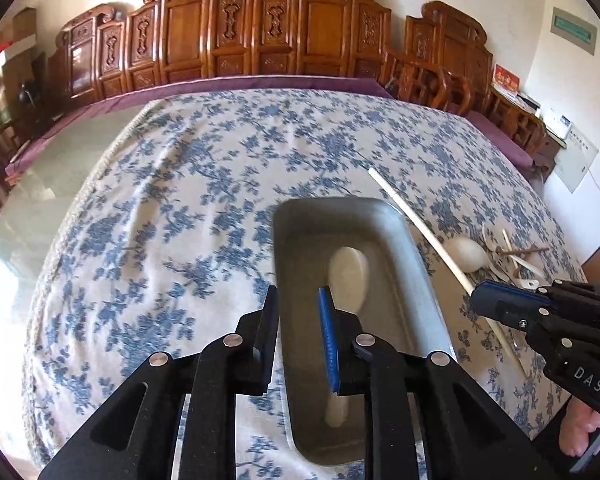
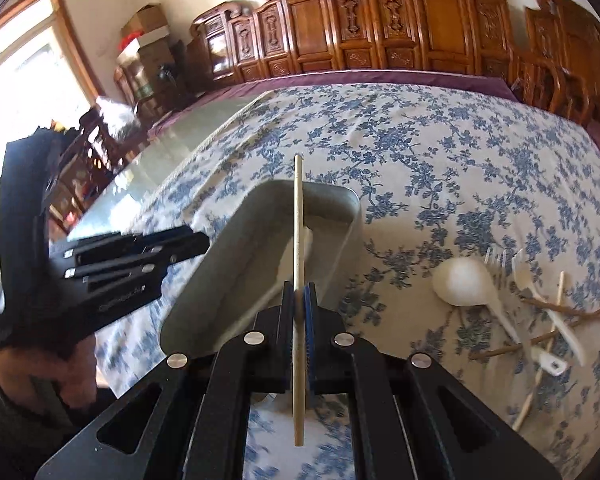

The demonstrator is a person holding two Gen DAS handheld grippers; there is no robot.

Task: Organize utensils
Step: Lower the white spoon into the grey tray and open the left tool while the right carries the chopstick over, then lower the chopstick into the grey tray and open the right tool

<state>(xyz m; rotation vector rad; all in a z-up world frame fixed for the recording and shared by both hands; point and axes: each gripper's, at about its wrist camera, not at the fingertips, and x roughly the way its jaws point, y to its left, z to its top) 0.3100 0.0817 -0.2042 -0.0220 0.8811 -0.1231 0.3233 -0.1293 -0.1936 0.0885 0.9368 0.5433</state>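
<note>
A grey metal tray (image 1: pixel 416 256) lies on the blue-flowered cloth; it also shows in the right wrist view (image 2: pixel 228 248). A pale spoon (image 1: pixel 346 276) lies inside it. My left gripper (image 1: pixel 298 320) is open and empty, its fingers straddling the tray's left wall. My right gripper (image 2: pixel 299 300) is shut on a pale chopstick (image 2: pixel 298 240), held over the tray's right side; the chopstick shows in the left wrist view (image 1: pixel 416 228) too. A white spoon (image 2: pixel 466 282), forks (image 2: pixel 540 300) and sticks lie in a pile to the right.
A glass tabletop (image 1: pixel 40 208) lies bare left of the cloth. Carved wooden panels (image 1: pixel 260 36) and chairs (image 1: pixel 440 84) stand beyond the table's far edge. The utensil pile (image 1: pixel 512 260) lies near the right edge of the table.
</note>
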